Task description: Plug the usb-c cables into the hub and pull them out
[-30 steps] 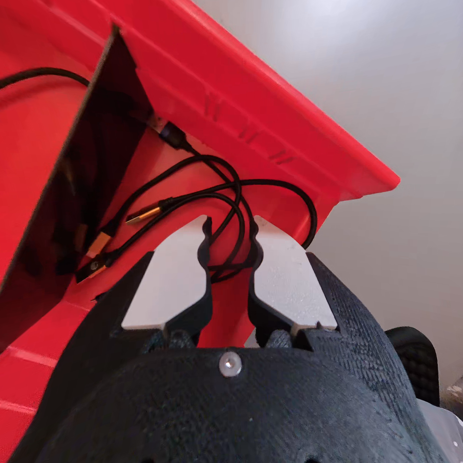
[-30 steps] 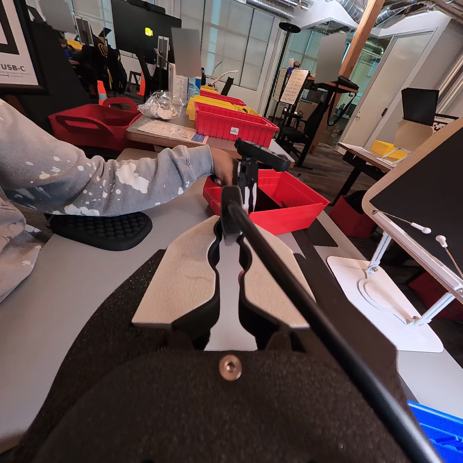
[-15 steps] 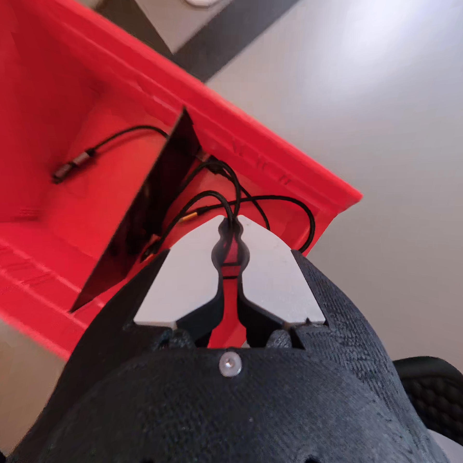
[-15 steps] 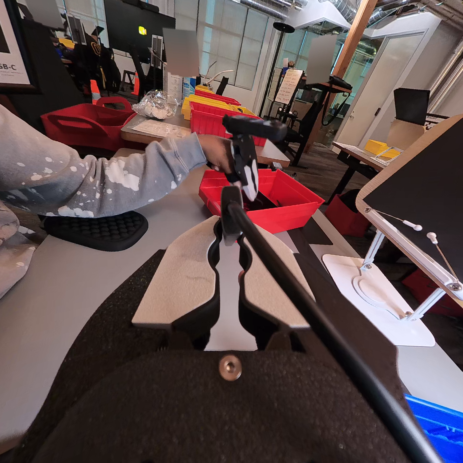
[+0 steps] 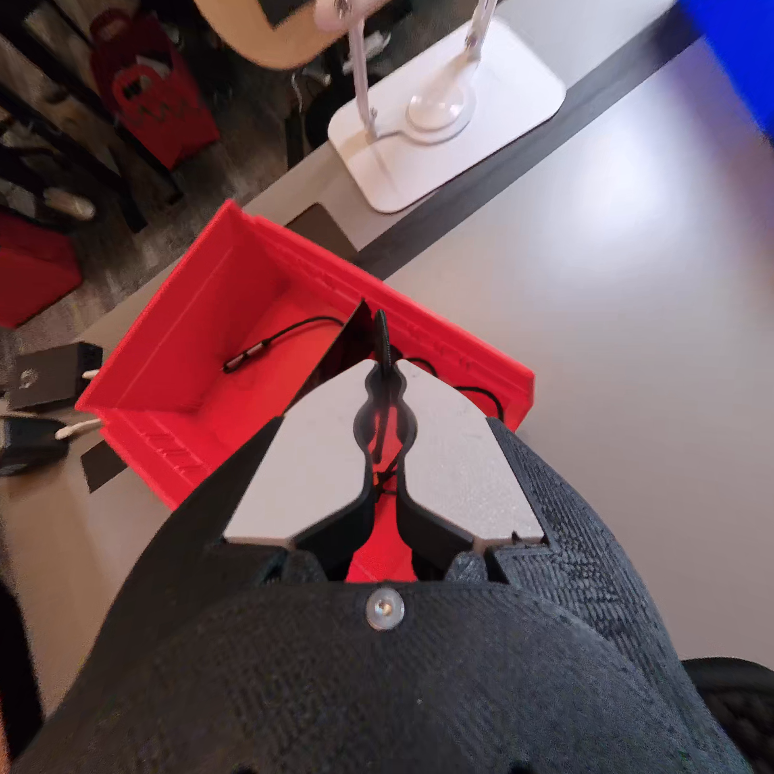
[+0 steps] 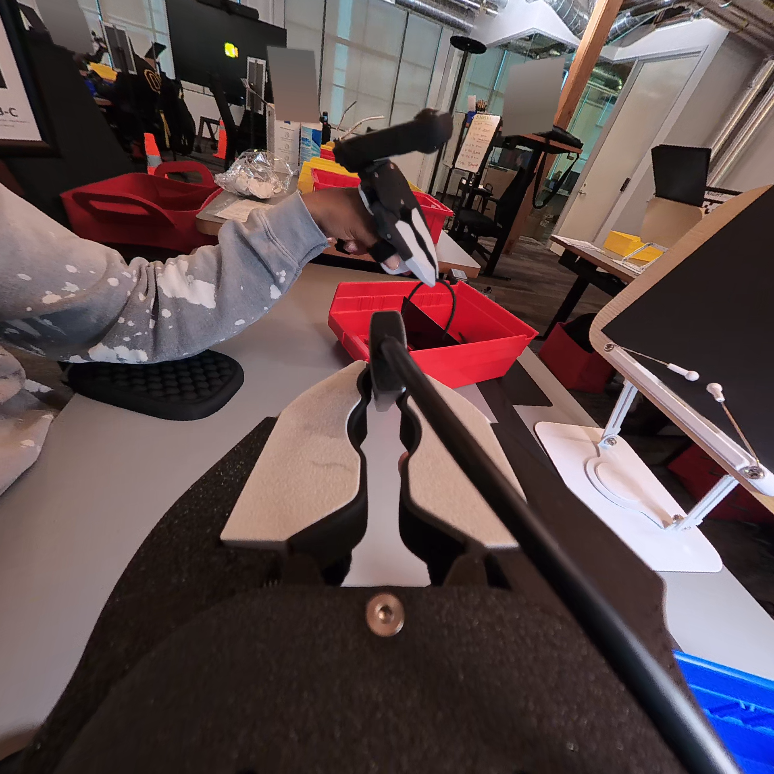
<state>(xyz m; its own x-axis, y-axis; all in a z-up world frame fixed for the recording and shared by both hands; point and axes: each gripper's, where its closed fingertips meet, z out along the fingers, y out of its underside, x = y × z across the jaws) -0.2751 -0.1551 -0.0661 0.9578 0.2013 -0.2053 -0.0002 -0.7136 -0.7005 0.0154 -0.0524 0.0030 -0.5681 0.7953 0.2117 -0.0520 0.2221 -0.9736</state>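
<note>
The left gripper (image 5: 384, 368) is clamped on a thin black usb-c cable (image 6: 450, 308), raised over the red bin (image 5: 176, 335); its loop trails down beside the black divider (image 5: 347, 347). The right gripper (image 6: 384, 391) is closed on a black hub (image 6: 386, 335) above the table (image 6: 125, 460). Judged light, limp and slippery: better held at the stiff connector, not mid-cord. Against a second ago, the left gripper has closed and lifted out of the bin; the right is unchanged.

Open grey tabletop (image 6: 138, 456) lower left of right wrist view, w/ black mat (image 6: 155, 387) at left. Red bin (image 6: 460, 352) blocks centre; white stand (image 6: 628, 494) and tilted board (image 6: 703, 335) crowd the right.
</note>
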